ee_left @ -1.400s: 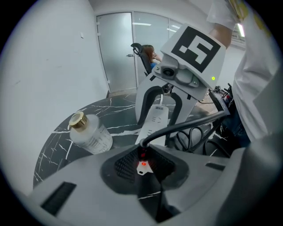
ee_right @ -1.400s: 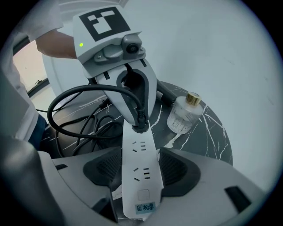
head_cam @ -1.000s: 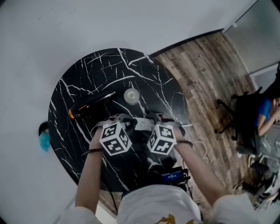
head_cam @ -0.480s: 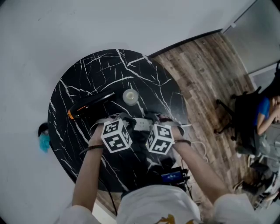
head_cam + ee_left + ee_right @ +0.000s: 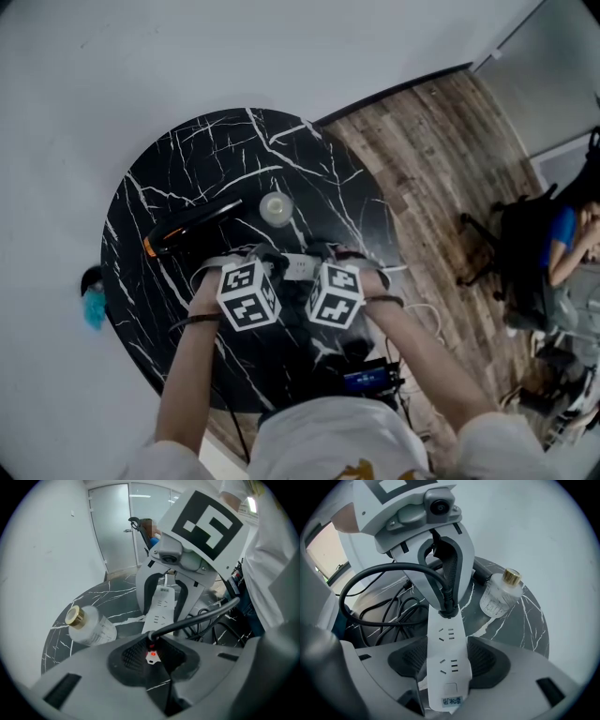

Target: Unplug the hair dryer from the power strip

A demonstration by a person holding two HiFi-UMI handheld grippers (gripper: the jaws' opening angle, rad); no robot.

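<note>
Left fingers (image 5: 129,656) first. They have just been closing, and they are clamped on the black plug (image 5: 447,607), with a red light glowing just beneath it. The plug sits in the end socket of the white strip (image 5: 447,653), not out yet. So the left gripper (image 5: 151,645) has the plug. The black cable (image 5: 393,566) arcs up and away from it and drops into loose loops on the surface (image 5: 178,159) toward the near edge.

Now the right fingers (image 5: 487,660). Their pads press on both long sides of the strip at its other end, the labelled one. Two free sockets show between that grip and the plug. The right gripper (image 5: 447,665) has the strip firmly.

In the head view the two grippers stand side by side, both pointing steeply down. The strip runs across between them, a little nearer than the middle of the round, black, white-veined surface.

Just beyond the strip, about mid-surface, a clear bottle (image 5: 278,207) with a gold cap stands upright. Left of it, toward the left edge, lies the dryer (image 5: 192,225), black with an orange tip. It is near the left gripper but apart from it.
</note>
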